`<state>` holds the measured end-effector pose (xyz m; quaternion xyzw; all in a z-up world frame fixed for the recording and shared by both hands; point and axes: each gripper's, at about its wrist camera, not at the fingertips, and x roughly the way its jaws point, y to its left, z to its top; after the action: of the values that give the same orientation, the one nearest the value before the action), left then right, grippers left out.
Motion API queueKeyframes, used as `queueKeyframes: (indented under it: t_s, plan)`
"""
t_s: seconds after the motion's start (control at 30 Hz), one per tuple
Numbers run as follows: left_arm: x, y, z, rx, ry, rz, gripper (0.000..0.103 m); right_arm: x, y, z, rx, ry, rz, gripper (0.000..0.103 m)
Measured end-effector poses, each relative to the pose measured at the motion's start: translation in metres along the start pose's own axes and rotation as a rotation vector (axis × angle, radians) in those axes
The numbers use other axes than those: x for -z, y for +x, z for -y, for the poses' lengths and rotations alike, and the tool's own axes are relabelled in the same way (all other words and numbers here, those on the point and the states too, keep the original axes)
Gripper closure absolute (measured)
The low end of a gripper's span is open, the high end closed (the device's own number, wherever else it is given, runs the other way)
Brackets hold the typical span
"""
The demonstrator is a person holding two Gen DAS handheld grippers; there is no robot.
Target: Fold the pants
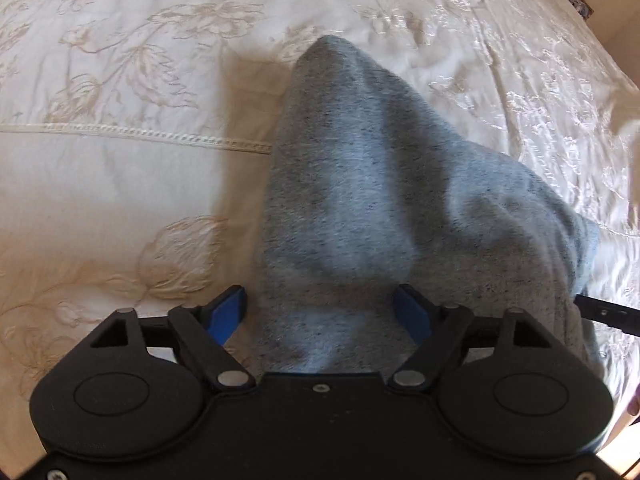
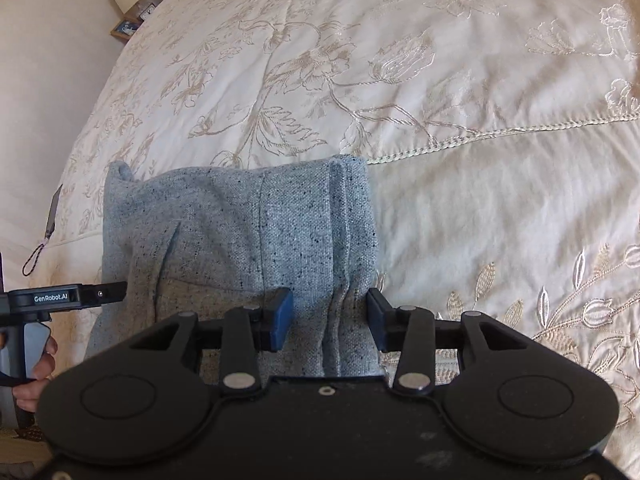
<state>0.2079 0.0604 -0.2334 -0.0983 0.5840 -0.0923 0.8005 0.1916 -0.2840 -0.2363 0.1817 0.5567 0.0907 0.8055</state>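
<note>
While both sets of jaws stand parted around the grey pants [image 2: 240,240], which lie folded on the embroidered bedspread [image 2: 460,208], neither pad presses cloth. Withdraw the left gripper [image 1: 320,312] and right gripper [image 2: 330,316] straight back, so no layer snags.

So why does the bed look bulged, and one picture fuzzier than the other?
Both wrist lenses are fisheye, so the bedspread curves outward. Left wrist view: the pants look soft and smeared, with a shadow beside them. Right wrist view: the weave is crisp, though the housing near the lens is blurred.
</note>
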Motion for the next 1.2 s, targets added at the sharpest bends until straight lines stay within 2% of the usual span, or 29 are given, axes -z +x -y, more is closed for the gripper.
queueKeyframes:
  t_s: [0.03, 0.07, 0.1, 0.13, 0.2, 0.27, 0.37, 0.47, 0.53, 0.6, 0.63, 0.67, 0.73, 0.77, 0.8, 0.87, 1.0, 1.1, 1.2]
  plan:
    - [-0.003, 0.0, 0.004, 0.013, -0.004, -0.009, 0.05, -0.003, 0.0, -0.002, 0.001, 0.0, -0.01, 0.064]
    - [-0.006, -0.003, 0.007, -0.011, -0.015, -0.004, 0.064, -0.006, -0.002, -0.006, 0.001, -0.002, -0.016, 0.077]
    - [-0.006, -0.009, 0.01, -0.036, -0.019, 0.007, 0.075, -0.007, -0.006, -0.011, 0.02, -0.011, -0.012, 0.083]
    - [-0.006, -0.018, 0.012, -0.048, -0.025, 0.027, 0.08, -0.009, -0.011, -0.018, 0.039, -0.04, -0.002, 0.087]
    - [-0.004, -0.039, 0.014, -0.056, -0.034, 0.073, 0.082, -0.008, -0.028, -0.035, 0.054, -0.121, 0.041, 0.089]
    - [-0.007, -0.062, 0.016, -0.057, -0.033, 0.113, 0.084, -0.012, -0.042, -0.049, 0.034, -0.146, 0.074, 0.09]
    - [-0.023, -0.09, 0.024, -0.11, 0.014, 0.197, 0.089, -0.03, -0.059, -0.075, -0.016, -0.189, 0.12, 0.09]
    - [-0.05, -0.103, 0.007, -0.125, -0.026, 0.243, 0.09, -0.06, -0.057, -0.103, -0.051, -0.247, 0.168, 0.09]
    - [-0.07, -0.096, -0.007, -0.158, -0.05, 0.263, 0.09, -0.089, -0.045, -0.116, -0.074, -0.248, 0.186, 0.09]
    - [-0.087, -0.084, -0.022, -0.197, -0.065, 0.274, 0.084, -0.11, -0.026, -0.127, -0.064, -0.273, 0.219, 0.09]
    - [-0.094, -0.075, -0.028, -0.239, -0.073, 0.267, 0.073, -0.121, -0.011, -0.131, -0.04, -0.285, 0.223, 0.087]
    - [-0.1, -0.065, -0.035, -0.327, -0.093, 0.251, 0.074, -0.133, 0.005, -0.136, 0.009, -0.292, 0.207, 0.081]
    - [-0.105, -0.056, -0.041, -0.453, -0.143, 0.226, 0.082, -0.147, 0.028, -0.142, 0.155, -0.31, 0.16, 0.081]
    - [-0.103, -0.059, -0.044, -0.465, -0.172, 0.223, 0.081, -0.148, 0.033, -0.143, 0.218, -0.323, 0.152, 0.081]
    - [-0.1, -0.064, -0.043, -0.466, -0.198, 0.212, 0.08, -0.147, 0.03, -0.141, 0.224, -0.324, 0.157, 0.081]
    - [-0.089, -0.079, -0.035, -0.461, -0.221, 0.205, 0.08, -0.143, 0.018, -0.14, 0.18, -0.301, 0.154, 0.081]
    - [-0.073, -0.106, -0.001, -0.491, -0.196, 0.187, 0.076, -0.115, -0.022, -0.151, 0.135, -0.283, 0.147, 0.079]
    - [-0.062, -0.126, 0.023, -0.445, -0.206, 0.197, 0.076, -0.095, -0.045, -0.17, 0.109, -0.32, 0.162, 0.078]
    - [-0.054, -0.139, 0.046, -0.426, -0.169, 0.205, 0.074, -0.077, -0.066, -0.193, 0.094, -0.373, 0.18, 0.078]
